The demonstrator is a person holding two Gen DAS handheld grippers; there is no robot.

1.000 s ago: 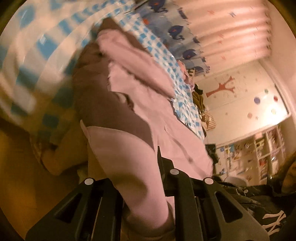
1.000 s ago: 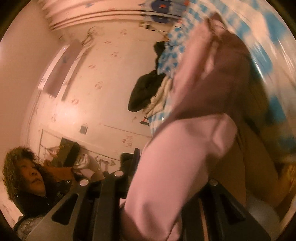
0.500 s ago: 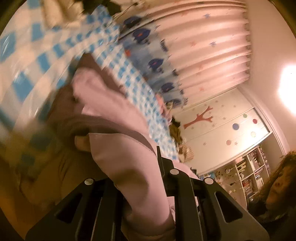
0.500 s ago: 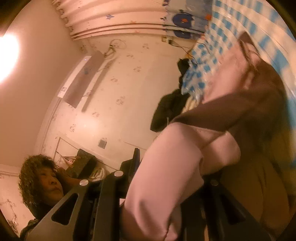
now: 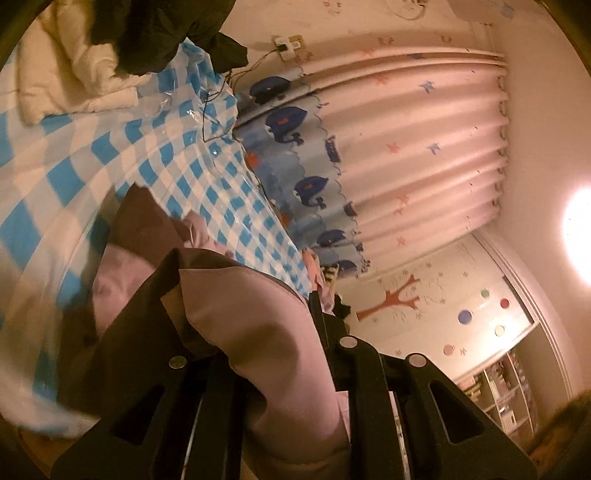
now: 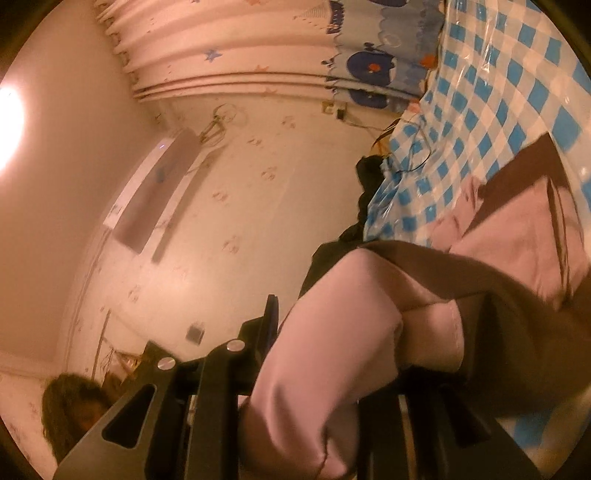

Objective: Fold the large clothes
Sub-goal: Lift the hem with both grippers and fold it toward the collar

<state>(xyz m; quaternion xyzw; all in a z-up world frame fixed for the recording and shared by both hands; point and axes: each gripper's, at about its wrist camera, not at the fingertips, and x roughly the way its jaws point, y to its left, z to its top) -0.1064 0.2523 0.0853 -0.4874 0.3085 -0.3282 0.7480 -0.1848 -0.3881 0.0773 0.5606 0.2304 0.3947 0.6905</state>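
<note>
A large pink garment [image 5: 240,314] with brown panels [image 5: 147,225] hangs from both grippers over a bed covered by a blue-and-white checked sheet [image 5: 166,155]. My left gripper [image 5: 266,350] is shut on a thick pink fold; the cloth hides its left finger. In the right wrist view the same garment [image 6: 517,243] trails back down onto the checked sheet [image 6: 498,74]. My right gripper [image 6: 351,350] is shut on a bunched pink edge with a brown band across it, and its right finger is buried in the cloth.
White bedding [image 5: 74,74] and dark clothes [image 5: 166,33] are piled at the far end of the bed. A whale-print curtain [image 5: 406,147] hangs behind it, with shelves [image 5: 509,387] by the wall. A person's hair [image 6: 74,398] shows low at the left.
Both grippers have risen and swung across with the garment still clamped. More of the cloth has come up off the sheet, and the views have tilted toward the curtain and wall.
</note>
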